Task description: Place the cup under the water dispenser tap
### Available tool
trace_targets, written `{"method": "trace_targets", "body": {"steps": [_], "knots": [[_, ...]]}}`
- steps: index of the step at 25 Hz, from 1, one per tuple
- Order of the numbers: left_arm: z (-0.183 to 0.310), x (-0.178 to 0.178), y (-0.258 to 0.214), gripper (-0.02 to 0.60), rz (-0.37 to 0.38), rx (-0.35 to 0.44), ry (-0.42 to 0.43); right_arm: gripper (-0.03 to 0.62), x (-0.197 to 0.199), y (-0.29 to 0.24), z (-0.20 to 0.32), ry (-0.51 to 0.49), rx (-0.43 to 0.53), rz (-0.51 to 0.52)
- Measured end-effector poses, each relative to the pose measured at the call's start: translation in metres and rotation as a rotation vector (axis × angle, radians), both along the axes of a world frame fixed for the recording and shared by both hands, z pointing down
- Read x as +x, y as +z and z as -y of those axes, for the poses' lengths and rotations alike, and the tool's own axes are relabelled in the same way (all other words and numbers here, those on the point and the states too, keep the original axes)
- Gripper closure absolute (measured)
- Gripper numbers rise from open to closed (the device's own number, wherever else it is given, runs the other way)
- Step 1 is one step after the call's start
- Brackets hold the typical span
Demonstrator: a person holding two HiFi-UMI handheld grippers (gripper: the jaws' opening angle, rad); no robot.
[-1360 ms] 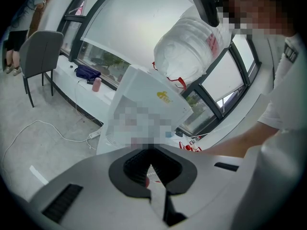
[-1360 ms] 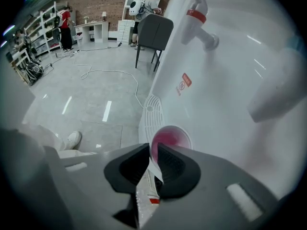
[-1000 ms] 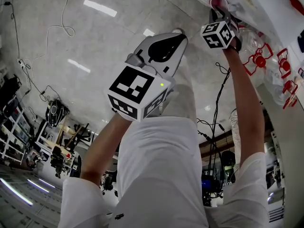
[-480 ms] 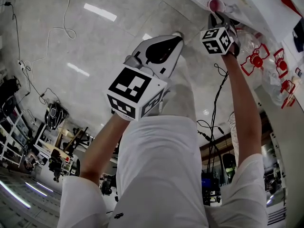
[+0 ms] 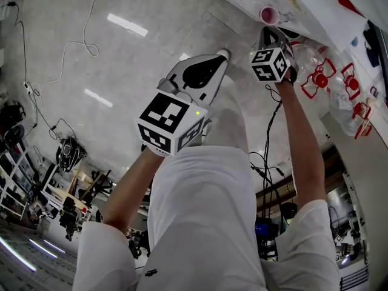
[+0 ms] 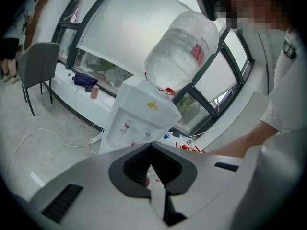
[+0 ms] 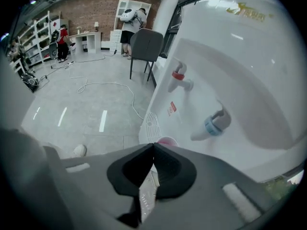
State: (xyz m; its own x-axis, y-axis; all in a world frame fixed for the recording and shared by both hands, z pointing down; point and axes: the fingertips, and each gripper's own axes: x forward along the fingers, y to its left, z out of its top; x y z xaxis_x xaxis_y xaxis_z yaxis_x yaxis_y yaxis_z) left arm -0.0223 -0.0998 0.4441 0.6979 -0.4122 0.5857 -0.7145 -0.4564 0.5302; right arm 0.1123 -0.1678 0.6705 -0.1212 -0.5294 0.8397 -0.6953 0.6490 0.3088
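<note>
The right gripper (image 7: pixel 153 146) is clenched on the pink cup (image 7: pixel 167 141), its jaws pinching the cup's wall so that only the pink rim shows just past the tips. It holds the cup at the front of the water dispenser (image 7: pixel 240 71), low in the dispenser's recess. There the cup sits close below the spout of the dispenser's blue tap (image 7: pixel 214 124) and well below its red tap (image 7: pixel 179 78). The left gripper (image 6: pixel 151 146) is closed on nothing and hangs back from the dispenser, facing its front from some way off. The step in hand looks like the last bit of positioning. To do it well, the cup's mouth should sit directly below the chosen spout on the dispenser, not off toward the round drip grille (image 7: pixel 151 124) at the dispenser's base. From here the rim seems slightly to the grille side of the blue spout, so a small nudge deeper into the dispenser's recess would likely centre it. The cup should stay upright and its base should rest flat on the dispenser's tray before the jaws loosen. Whether the base already touches the tray cannot be told, as the gripper's body covers it. A light cup pinched by one wall may tip on release, so a slow, straight withdrawal away from the dispenser seems wise.
</note>
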Motion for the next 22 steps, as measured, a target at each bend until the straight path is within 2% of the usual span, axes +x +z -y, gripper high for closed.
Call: {"method": "trace_targets", "body": {"steps": [8, 22], "knots": [[-0.004, -0.008, -0.016, 0.581, -0.001, 0.015, -0.011, 0.585, -0.006, -0.054, -0.003, 0.051, 0.045, 0.077], [-0.016, -0.026, -0.062, 0.581, -0.017, 0.059, -0.042, 0.584, -0.030, -0.171, -0.009, -0.003, 0.137, 0.149]]}}
